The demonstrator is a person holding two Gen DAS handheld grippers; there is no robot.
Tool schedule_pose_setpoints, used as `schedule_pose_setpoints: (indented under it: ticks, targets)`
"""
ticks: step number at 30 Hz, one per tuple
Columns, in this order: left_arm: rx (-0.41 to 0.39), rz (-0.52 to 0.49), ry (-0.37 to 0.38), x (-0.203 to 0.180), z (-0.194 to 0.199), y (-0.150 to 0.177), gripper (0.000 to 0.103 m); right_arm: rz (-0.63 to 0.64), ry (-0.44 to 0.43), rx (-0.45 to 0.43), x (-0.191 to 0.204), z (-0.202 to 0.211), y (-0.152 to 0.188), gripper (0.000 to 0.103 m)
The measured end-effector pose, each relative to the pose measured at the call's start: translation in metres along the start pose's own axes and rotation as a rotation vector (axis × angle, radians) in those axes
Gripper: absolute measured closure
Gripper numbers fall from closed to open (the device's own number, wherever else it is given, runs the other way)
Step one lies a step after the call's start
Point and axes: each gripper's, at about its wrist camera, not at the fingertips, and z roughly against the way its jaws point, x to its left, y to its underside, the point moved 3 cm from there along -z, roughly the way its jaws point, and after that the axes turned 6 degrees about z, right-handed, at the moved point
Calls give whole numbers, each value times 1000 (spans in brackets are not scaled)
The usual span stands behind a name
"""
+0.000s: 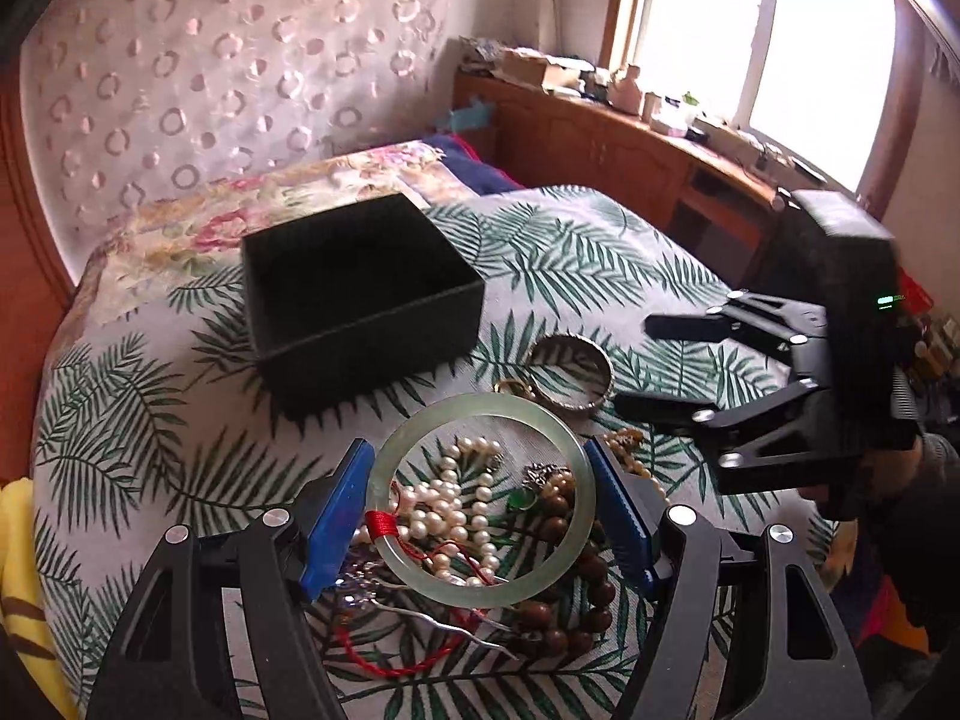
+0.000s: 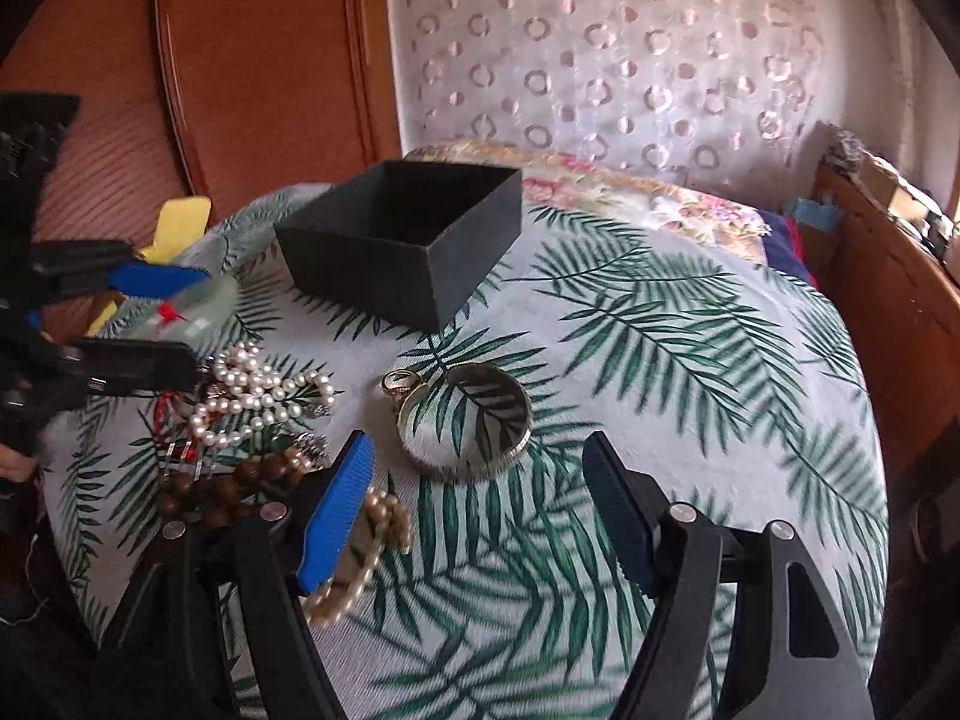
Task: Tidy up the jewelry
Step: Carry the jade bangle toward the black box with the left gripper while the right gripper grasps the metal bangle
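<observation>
My left gripper (image 1: 480,510) is shut on a pale green jade bangle (image 1: 564,546) with a red thread wrap, held between its blue pads above a pile of jewelry: a pearl necklace (image 1: 447,507), brown wooden beads (image 1: 576,606) and a red cord (image 1: 384,663). An open black box (image 1: 360,300) stands just beyond. My right gripper (image 2: 477,510) is open and empty, just short of a wide metal bangle (image 2: 474,420) with a gold ring (image 2: 399,384) beside it. The box (image 2: 408,240) and pearls (image 2: 264,396) also show in the right wrist view.
The jewelry lies on a palm-leaf cloth (image 2: 660,360) over a bed. A floral pillow (image 1: 252,216) lies behind the box. A wooden headboard (image 2: 252,60) and a cluttered wooden shelf (image 1: 630,120) under a window border the bed. A beige bead bracelet (image 2: 366,546) lies under my right gripper's left finger.
</observation>
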Motion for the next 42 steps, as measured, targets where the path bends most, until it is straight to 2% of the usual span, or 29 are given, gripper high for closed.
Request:
schedule_pose_setpoints:
  ticks: [8, 9, 11, 16, 25, 31, 42]
  targets:
    - [-44, 20, -6, 1, 8, -8, 35, 61, -27, 84, 7, -35, -11, 29]
    - [-50, 21, -5, 2, 9, -9, 35, 66, -25, 91, 8, -37, -12, 31]
    - [-58, 27, -5, 4, 10, -13, 35, 86, -19, 96, 9, -40, -13, 40]
    - [-66, 50, 15, 10, 9, -21, 35, 104, -20, 93, 8, -40, -13, 41]
    - [-80, 76, -7, 20, -2, -41, 35, 76, -12, 10, 1, -10, -21, 41]
    - [-91, 76, -30, 27, -10, -64, 35, 89, -11, -52, 1, 13, -41, 41]
    - [-72, 108, -78, 49, -40, -102, 35, 88, 5, -97, -8, 14, -78, 41]
